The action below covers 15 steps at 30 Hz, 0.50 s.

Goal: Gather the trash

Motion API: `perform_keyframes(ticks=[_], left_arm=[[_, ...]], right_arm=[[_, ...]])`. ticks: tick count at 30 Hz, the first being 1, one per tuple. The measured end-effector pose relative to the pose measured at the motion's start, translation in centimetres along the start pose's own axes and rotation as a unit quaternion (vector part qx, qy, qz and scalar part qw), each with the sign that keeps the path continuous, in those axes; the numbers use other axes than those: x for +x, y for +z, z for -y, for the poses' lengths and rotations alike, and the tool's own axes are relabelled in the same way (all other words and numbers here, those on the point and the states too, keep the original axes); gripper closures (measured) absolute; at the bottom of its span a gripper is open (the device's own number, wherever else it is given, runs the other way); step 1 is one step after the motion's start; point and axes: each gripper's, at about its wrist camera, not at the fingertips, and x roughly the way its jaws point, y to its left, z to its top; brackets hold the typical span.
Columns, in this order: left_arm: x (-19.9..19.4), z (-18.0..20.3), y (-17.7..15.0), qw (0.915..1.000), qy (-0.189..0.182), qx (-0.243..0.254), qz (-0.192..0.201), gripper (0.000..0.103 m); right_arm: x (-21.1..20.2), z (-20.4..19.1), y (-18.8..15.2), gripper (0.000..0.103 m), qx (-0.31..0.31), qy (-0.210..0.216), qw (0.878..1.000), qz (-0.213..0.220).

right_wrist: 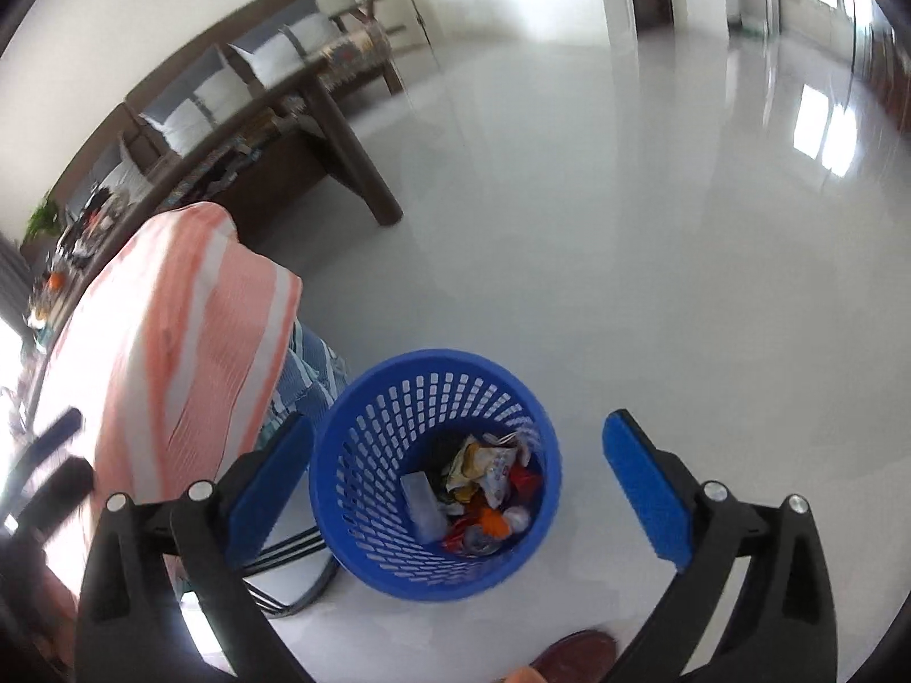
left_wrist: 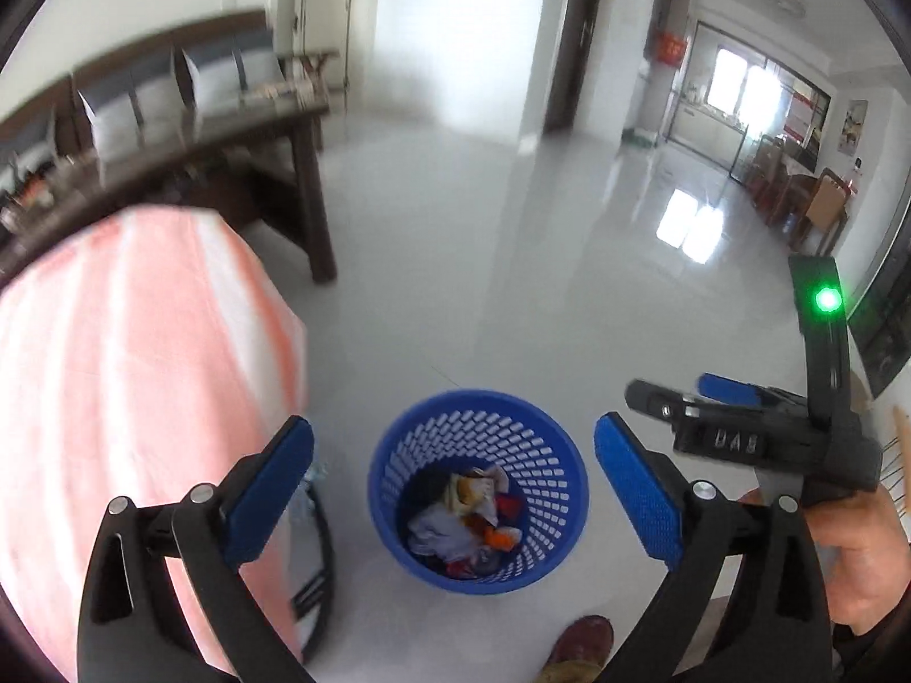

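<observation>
Room: shiny white floor [left_wrist: 512, 262] | bin: blue basket [right_wrist: 353, 455] at lower middle, trash [right_wrist: 484, 489] seen inside | left gripper [left_wrist: 454, 489] and right gripper [right_wrist: 458, 492]: spread wide, nothing held | tip: grippers should be kept above the rim.

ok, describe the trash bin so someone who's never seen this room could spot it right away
Start at the table draped in a pink-and-white striped cloth on the glossy pale floor. Just off the cloth's hanging corner, on the floor, stands the bin. It is a round, bright blue plastic basket with perforated walls, the only blue container there, with crumpled wrappers in the bottom.
</observation>
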Motion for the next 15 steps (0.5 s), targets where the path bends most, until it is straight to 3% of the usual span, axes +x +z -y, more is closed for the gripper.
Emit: perform_keyframes(ticks=[5, 8, 10, 15], left_arm=[[-4.0, 2.2, -1.2, 0.9961, 0.078, 0.037, 0.020, 0.005], [-5.2, 2.7, -1.9, 0.9939, 0.094, 0.049, 0.031, 0.005], [-4.9, 2.4, -2.0, 0.9946, 0.091, 0.051, 0.009, 0.005], [-4.0, 1.6, -2.2, 0.9970, 0.061, 0.034, -0.035, 0.005]], right_arm=[[-5.5, -2.1, -2.7, 0.005, -0.051, -0.023, 0.996, 0.069], [-7.8, -2.2, -3.9, 0.005, -0.026, 0.016, 0.996, 0.086], [-8.4, -1.8, -4.2, 0.005, -0.009, 0.033, 0.996, 0.082], [-9.3, -2.4, -4.7, 0.005, -0.040, 0.003, 0.996, 0.080]])
